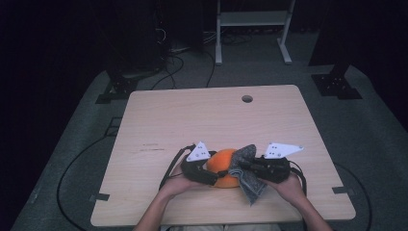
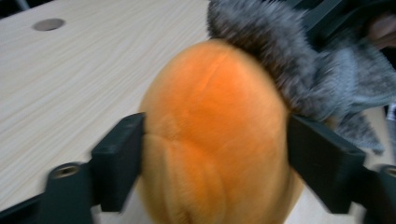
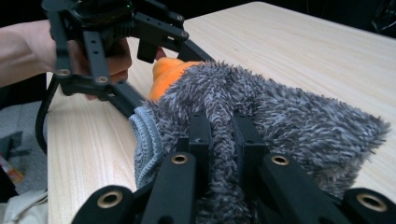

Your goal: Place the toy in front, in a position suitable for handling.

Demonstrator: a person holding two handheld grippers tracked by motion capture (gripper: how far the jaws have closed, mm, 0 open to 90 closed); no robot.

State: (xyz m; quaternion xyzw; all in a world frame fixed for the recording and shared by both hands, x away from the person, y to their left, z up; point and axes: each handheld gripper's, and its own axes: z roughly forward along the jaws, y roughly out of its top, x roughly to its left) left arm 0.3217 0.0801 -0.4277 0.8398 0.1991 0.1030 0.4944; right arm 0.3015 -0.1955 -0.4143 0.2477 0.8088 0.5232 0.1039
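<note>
We see a bright orange plush toy (image 2: 210,135) with no pattern, and a shaggy grey cloth (image 3: 299,121) flecked dark and light, edged in a paler blue-grey ribbed hem. Our grippers, left (image 1: 204,174) and right (image 1: 248,166), are black with white plates. The table (image 1: 202,115) is pale wood-grain.

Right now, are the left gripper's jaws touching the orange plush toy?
Touching. In the left gripper view both black jaws of the left gripper press against the sides of the orange plush toy, with no gap on either side.
</note>
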